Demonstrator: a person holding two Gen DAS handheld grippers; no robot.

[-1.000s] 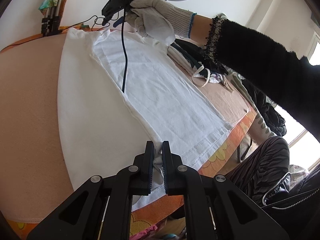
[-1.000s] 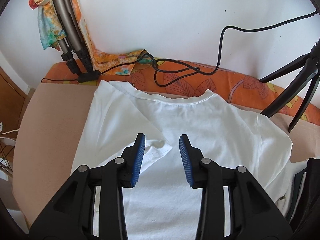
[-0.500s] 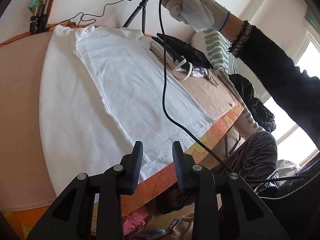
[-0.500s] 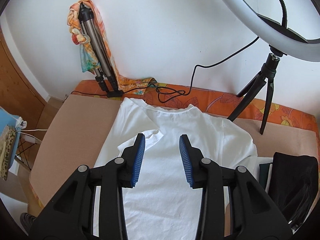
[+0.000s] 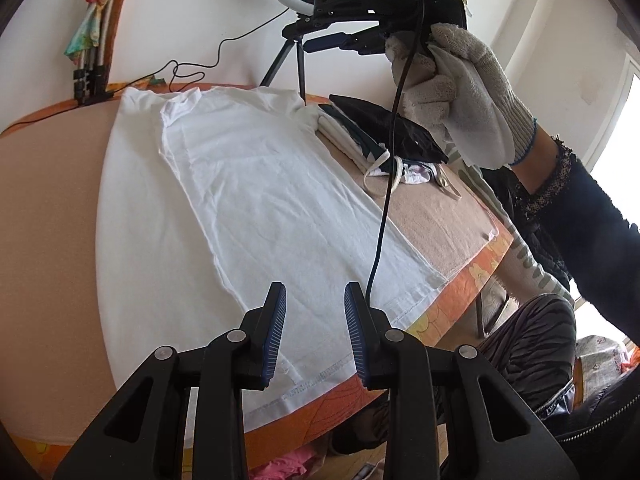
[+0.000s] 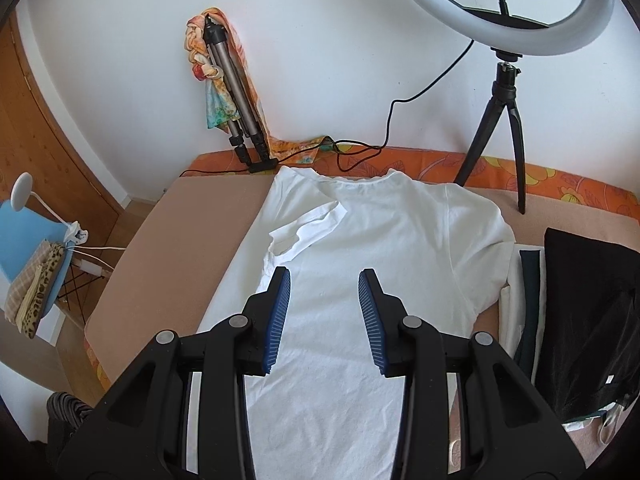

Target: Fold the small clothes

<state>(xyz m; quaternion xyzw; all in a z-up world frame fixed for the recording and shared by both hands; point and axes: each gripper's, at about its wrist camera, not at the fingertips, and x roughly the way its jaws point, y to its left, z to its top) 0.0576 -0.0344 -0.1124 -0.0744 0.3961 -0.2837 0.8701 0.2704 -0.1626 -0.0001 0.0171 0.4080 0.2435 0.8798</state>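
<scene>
Tan padding covers the work surface, and an orange floral sheet shows along its far edge by the white wall and along the near edge. The white T-shirt lies flat down the middle of the padding, collar toward the wall, with one side and its sleeve folded inward over the body. Just beside it sits a stack of folded clothes, a black piece on top. A ring light on a small black tripod stands at the wall side, its cable trailing to a folded tripod draped with a colourful scarf. A wooden door and a blue chair fill the room's corner. The left gripper hangs over the shirt's hem, jaws having just opened, nothing between them. The right gripper, in a gloved right hand, is above the shirt, jaws apart and empty.
</scene>
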